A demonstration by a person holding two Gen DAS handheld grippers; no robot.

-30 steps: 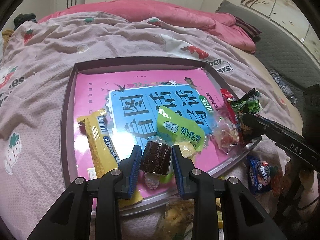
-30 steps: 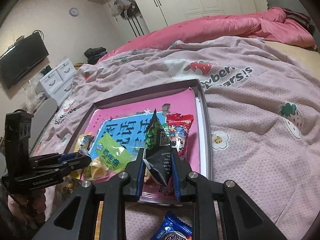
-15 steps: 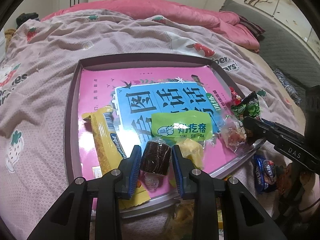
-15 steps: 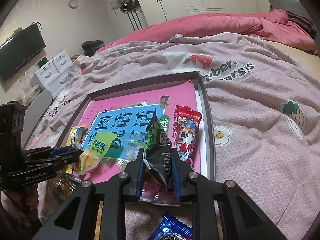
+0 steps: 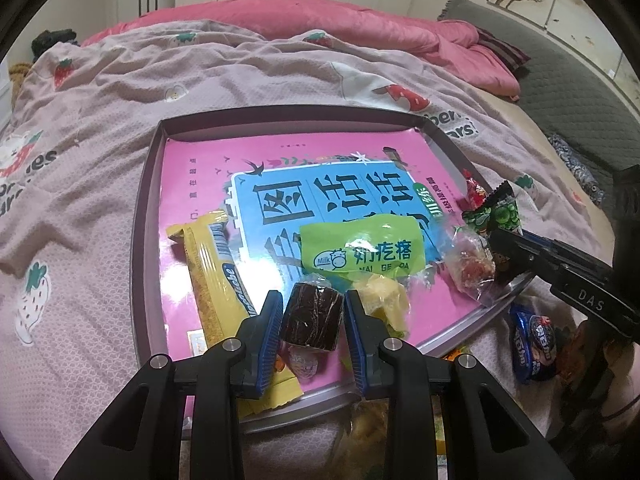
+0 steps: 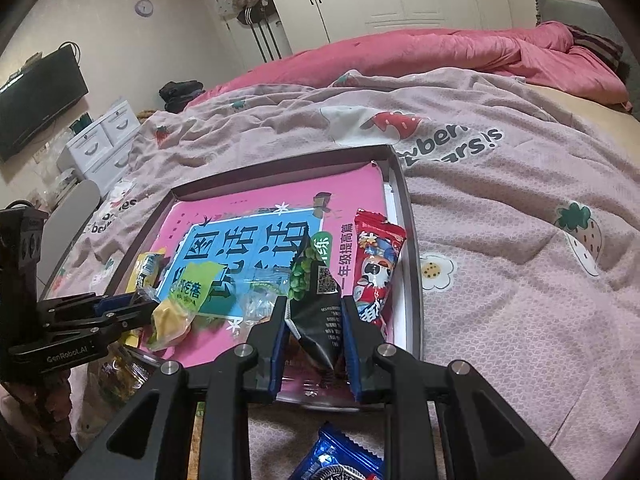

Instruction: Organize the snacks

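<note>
A purple-rimmed tray (image 5: 144, 216) with a pink and blue book lying in it sits on the bed; it also shows in the right wrist view (image 6: 412, 264). My left gripper (image 5: 312, 314) is shut on a brown wrapped cake roll (image 5: 314, 316) above the tray's near edge. My right gripper (image 6: 314, 322) is shut on a black and green pea snack bag (image 6: 316, 304) above the tray's near right corner. In the tray lie a yellow wafer bar (image 5: 212, 268), a green milk snack bag (image 5: 360, 248), a clear candy bag (image 5: 470, 268) and a red snack pack (image 6: 376, 268).
A blue cookie pack (image 6: 336, 460) lies on the bed in front of the tray; it also shows in the left wrist view (image 5: 534, 346). More loose snacks (image 6: 120, 372) lie below the tray's near edge. Pink quilt (image 6: 440, 48), drawers (image 6: 100, 140) and TV (image 6: 36, 96) lie beyond.
Both grippers have kept their hold and drawn back slightly, towards the tray's near edge. The green milk snack bag has turned to lie flatter across the book.
</note>
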